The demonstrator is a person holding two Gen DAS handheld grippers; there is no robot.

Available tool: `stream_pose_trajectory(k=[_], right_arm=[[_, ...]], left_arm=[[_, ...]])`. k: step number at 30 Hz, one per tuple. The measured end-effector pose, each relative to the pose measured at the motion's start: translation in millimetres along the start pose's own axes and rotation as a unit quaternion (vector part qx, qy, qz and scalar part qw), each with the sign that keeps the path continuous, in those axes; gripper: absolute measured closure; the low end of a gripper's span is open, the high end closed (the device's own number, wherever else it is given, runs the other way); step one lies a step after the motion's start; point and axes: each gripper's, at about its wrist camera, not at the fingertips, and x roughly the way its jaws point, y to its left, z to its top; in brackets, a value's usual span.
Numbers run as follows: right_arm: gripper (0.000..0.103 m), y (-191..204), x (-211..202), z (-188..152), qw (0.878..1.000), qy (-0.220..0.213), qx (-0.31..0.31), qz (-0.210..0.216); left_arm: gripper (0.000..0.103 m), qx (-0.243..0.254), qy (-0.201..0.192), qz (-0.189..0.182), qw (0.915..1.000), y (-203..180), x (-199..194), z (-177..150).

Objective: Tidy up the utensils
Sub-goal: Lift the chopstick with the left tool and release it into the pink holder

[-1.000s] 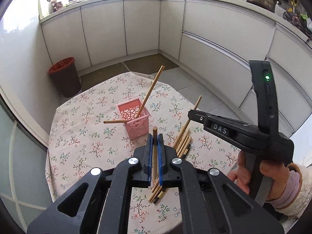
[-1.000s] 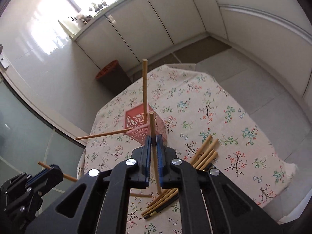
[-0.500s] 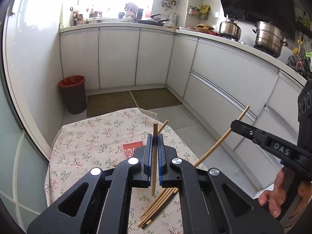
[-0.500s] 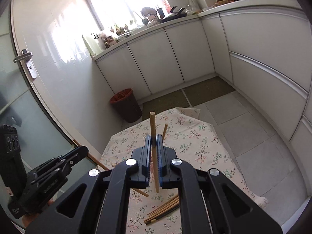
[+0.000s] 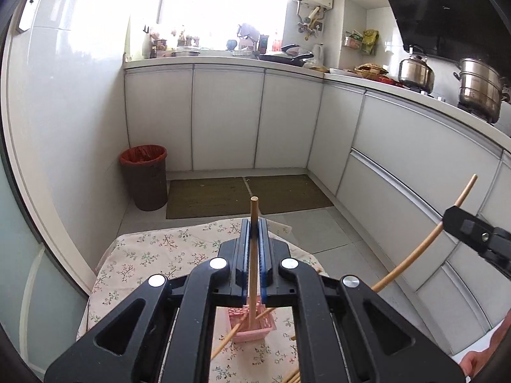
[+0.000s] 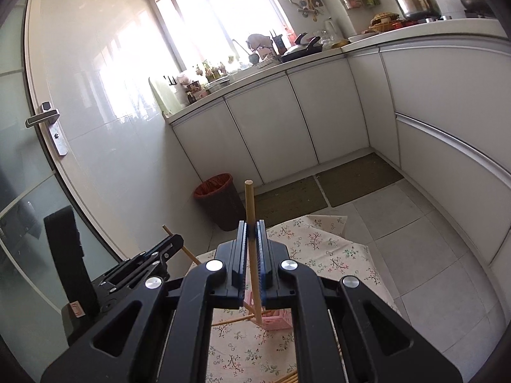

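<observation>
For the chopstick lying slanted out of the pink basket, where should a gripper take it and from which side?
Grip the bare shaft of the slanted chopstick outside the pink basket, coming from above, probably on the basket's left, jaws across its length. That end juts free over the tablecloth; the other end is hidden.

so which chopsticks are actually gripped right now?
Two: one upright in the left gripper, one in the right gripper. The others lean in the pink basket or lie loose on the table.

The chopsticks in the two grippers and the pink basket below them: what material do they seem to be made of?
Chopstick in the left gripper: probably bamboo or wood, with a matte tan, unpainted shaft. The one in the right gripper looks the same. Pink basket: likely moulded plastic, with an even colour and a pierced wall.
</observation>
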Motion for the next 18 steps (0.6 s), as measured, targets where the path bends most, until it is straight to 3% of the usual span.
stream_pose_trajectory(k=[3,6,10,13,18], right_arm=[[0.097,-3.6,23.7,-3.8,1.0,0.006,0.0,0.002],[0.097,-5.9,45.9,-9.0,1.0,0.017,-0.005,0.003],[0.097,-4.7,69.5,-16.1,1.0,0.021,-0.012,0.002],[0.097,0.0,87.0,-20.1,1.0,0.023,-0.019,0.001],[0.097,12.1,124.2,-36.4,0.998,0.041,-0.042,0.004]], left_arm=[[0.096,-0.032,0.02,-0.014,0.9992,14.0,27.2,-16.2],[0.088,-0.034,0.032,0.001,0.9989,23.3,35.0,-23.8],[0.088,-0.056,-0.012,-0.004,0.9983,40.6,6.4,-6.2],[0.079,-0.066,-0.049,0.009,0.9966,49.9,-18.6,4.9],[0.067,-0.083,-0.058,0.023,0.9946,62.9,-28.2,6.4]])
